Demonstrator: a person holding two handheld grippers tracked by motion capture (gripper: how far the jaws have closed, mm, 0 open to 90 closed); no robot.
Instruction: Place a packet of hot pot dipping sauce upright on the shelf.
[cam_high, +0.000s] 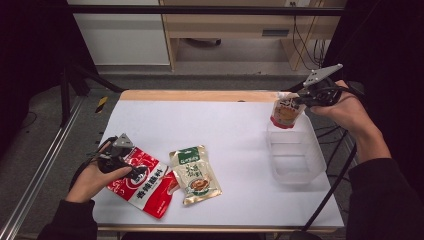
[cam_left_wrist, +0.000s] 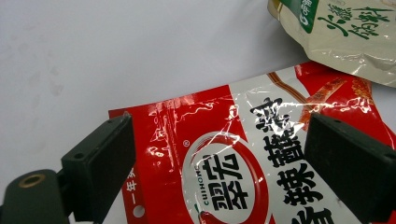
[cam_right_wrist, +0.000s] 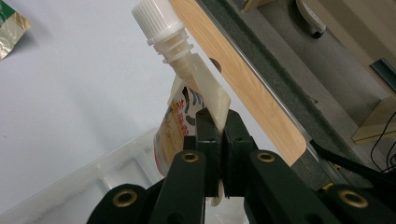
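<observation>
3 cameras: 1 fixed overhead, 2 riding on the hand-held grippers.

The high view looked forward and down from the person's side, taking in the whole white table (cam_high: 235, 130), both forearms and the floor beyond. The left gripper view sat low and close over the red packet (cam_left_wrist: 243, 163), looking along its own jaws across the tabletop; it shared that packet and the green-and-cream packet (cam_left_wrist: 345, 32) with the high view. The right gripper view looked from very near past its jaws at the spouted pouch (cam_right_wrist: 187, 88), above the clear tray (cam_right_wrist: 93, 182), toward the table's wooden edge (cam_right_wrist: 243, 79), all 3 also seen from the high view.
</observation>
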